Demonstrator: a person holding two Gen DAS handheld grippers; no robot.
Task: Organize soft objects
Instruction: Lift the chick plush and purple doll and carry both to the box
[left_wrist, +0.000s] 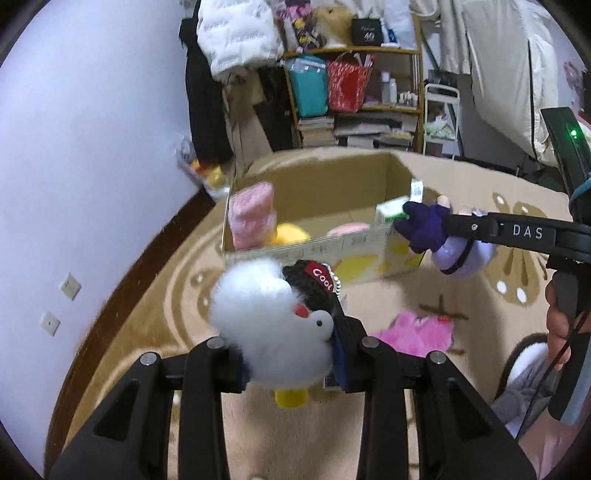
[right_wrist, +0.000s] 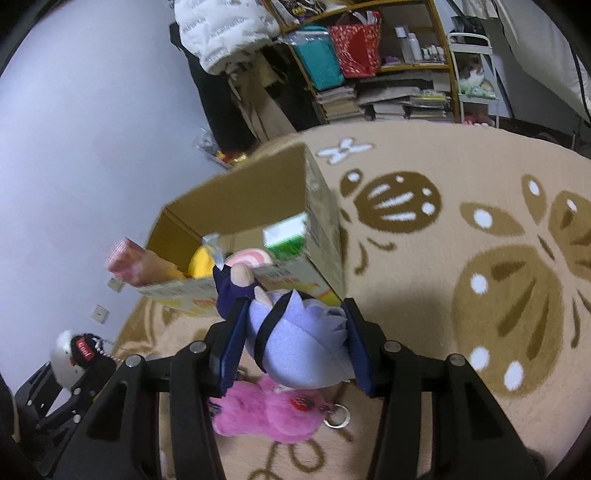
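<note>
1. The left claw (left_wrist: 291, 363) is clamped on a white fluffy bird plush (left_wrist: 266, 328) with a black "Cool" cap, held above the rug (left_wrist: 155, 332), short of the cardboard box (left_wrist: 306, 206).
2. The right claw (right_wrist: 291, 347) grips a lavender-haired doll (right_wrist: 299, 350), close to the box's front wall.
3. Risk: both claws converge on one opening and could collide.
4. The bird's slippery fluff may slide free before reaching the box.
5. A pink plush (right_wrist: 266, 413) lies on the rug below, not yet collected.
</note>
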